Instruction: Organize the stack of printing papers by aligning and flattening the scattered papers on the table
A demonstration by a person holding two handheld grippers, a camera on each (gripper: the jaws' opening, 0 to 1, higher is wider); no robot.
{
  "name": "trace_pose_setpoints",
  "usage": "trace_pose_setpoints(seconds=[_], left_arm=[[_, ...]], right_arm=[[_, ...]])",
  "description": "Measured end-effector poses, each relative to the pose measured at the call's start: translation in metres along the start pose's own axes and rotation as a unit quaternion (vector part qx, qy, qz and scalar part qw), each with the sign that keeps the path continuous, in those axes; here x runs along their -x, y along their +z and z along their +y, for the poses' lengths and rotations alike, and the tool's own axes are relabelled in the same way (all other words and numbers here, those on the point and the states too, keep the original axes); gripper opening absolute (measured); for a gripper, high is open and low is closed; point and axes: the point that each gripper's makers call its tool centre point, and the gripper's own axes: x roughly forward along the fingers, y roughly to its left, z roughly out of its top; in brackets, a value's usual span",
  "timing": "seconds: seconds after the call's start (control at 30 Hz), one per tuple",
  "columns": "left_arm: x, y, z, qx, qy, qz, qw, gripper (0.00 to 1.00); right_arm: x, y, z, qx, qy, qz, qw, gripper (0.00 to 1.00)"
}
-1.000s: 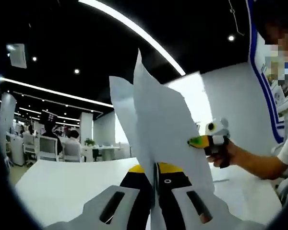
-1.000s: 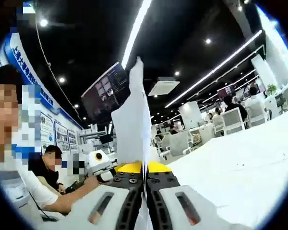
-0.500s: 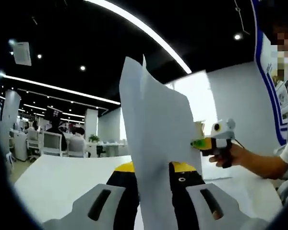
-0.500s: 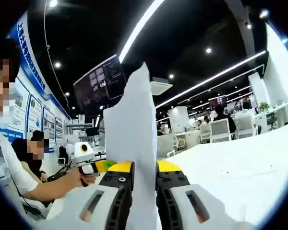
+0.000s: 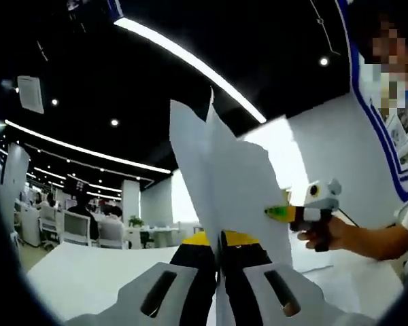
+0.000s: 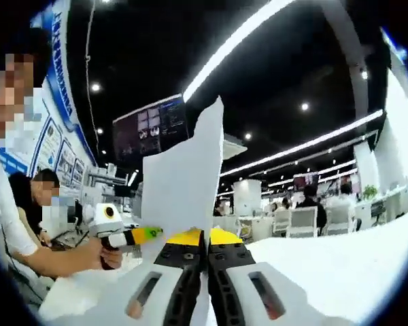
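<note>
Jaws clamped on upright papers (image 5: 224, 176)

Long ceiling lights (image 5: 190, 61) shine bright against a dark ceiling. The edges bend round, and everything looks a bit blurry.

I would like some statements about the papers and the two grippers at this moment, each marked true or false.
1. The left gripper is shut on the papers. True.
2. The papers lie flat on the table. False: they stand upright, held above it.
3. The right gripper is open and holds nothing. False: it is shut on the papers too.
4. In the left gripper view, a hand holds the other gripper at the papers' right edge. True.
5. The table is black. False: it is white.
</note>
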Motion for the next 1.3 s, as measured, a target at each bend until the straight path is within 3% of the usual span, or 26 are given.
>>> trace_pose_setpoints(seconds=[0.03,0.07,0.1,0.13,0.17,0.23,0.27,0.33,0.37,0.43,0.5,0.53,0.57,0.6,0.63,0.67,0.7,0.77,0.9,0.97,1.07,1.2,1.3], left_arm=[[0.000,-0.012,0.004,-0.001,0.003,0.021,0.9998,0.06],[0.002,-0.032,0.012,0.004,0.015,0.061,0.9980,0.06],[0.002,-0.045,0.017,0.014,0.020,0.080,0.9965,0.06],[-0.001,-0.035,0.017,0.030,0.014,0.041,0.9986,0.06],[0.001,-0.032,0.013,0.052,0.001,0.042,0.9978,0.06],[0.000,-0.015,0.009,-0.002,-0.003,0.025,0.9997,0.06],[0.000,-0.013,0.008,-0.001,-0.005,0.020,0.9998,0.06],[-0.001,-0.025,0.009,0.006,0.000,0.040,0.9992,0.06],[0.001,-0.037,0.010,0.002,0.001,0.067,0.9978,0.06],[0.000,-0.033,0.006,0.028,-0.011,0.052,0.9982,0.06],[0.001,-0.019,0.004,-0.004,-0.010,0.036,0.9993,0.06],[0.001,-0.015,0.001,0.003,-0.016,0.025,0.9995,0.06],[0.000,-0.018,0.002,0.005,-0.016,0.027,0.9995,0.06],[0.001,-0.037,0.007,0.007,-0.006,0.061,0.9981,0.06],[-0.001,-0.043,0.009,0.012,-0.007,0.065,0.9978,0.06],[-0.001,-0.035,0.005,0.032,-0.018,0.045,0.9983,0.06],[0.000,-0.034,0.003,0.040,-0.022,0.046,0.9979,0.06],[0.001,-0.028,0.004,0.003,-0.010,0.048,0.9988,0.06],[0.001,-0.030,-0.002,0.013,-0.012,0.049,0.9987,0.06],[0.004,-0.025,-0.006,0.058,-0.015,0.038,0.9975,0.06],[0.005,-0.014,-0.007,0.095,-0.028,0.022,0.9949,0.06],[0.007,-0.002,0.000,0.121,-0.040,0.005,0.9918,0.09],[0.007,-0.003,0.002,0.132,-0.045,0.008,0.9902,0.19]], right_arm=[[-0.001,-0.012,-0.002,-0.007,0.001,0.015,0.9999,0.00],[-0.001,-0.038,-0.012,-0.040,-0.009,0.058,0.9975,0.00],[-0.004,-0.039,-0.018,-0.050,-0.015,0.037,0.9979,0.00],[-0.005,-0.033,-0.018,-0.069,-0.004,0.019,0.9974,0.00],[-0.005,-0.034,-0.016,-0.091,-0.003,0.034,0.9953,0.00],[-0.003,-0.016,-0.012,-0.069,0.007,0.014,0.9975,0.00],[-0.002,-0.012,-0.008,-0.057,0.003,0.003,0.9983,0.00],[-0.003,-0.025,-0.008,-0.062,0.003,0.025,0.9977,0.00],[-0.002,-0.037,-0.011,-0.069,-0.001,0.048,0.9964,0.00],[-0.002,-0.031,-0.016,-0.079,0.001,0.028,0.9965,0.00],[0.000,-0.015,-0.012,-0.076,0.005,0.011,0.9970,0.00],[0.001,-0.010,-0.008,-0.064,0.010,-0.002,0.9979,0.00],[0.000,-0.013,-0.009,-0.064,0.009,0.002,0.9979,0.00],[0.000,-0.024,-0.013,-0.064,0.005,0.023,0.9977,0.00],[0.001,-0.039,-0.018,-0.076,-0.003,0.053,0.9957,0.00],[-0.002,-0.031,-0.022,-0.087,-0.006,0.017,0.9961,0.00],[-0.002,-0.029,-0.018,-0.106,0.006,0.023,0.9941,0.00],[0.001,-0.023,-0.015,-0.078,0.006,0.023,0.9967,0.00],[0.001,-0.025,-0.017,-0.088,0.004,0.025,0.9958,0.00],[0.002,-0.021,-0.015,-0.095,0.006,0.024,0.9952,0.00],[0.003,-0.009,-0.006,-0.120,0.026,0.012,0.9924,0.00],[0.006,-0.001,0.000,-0.177,0.074,0.036,0.9809,0.00],[0.005,0.003,0.007,-0.193,0.100,0.063,0.9740,0.00]])
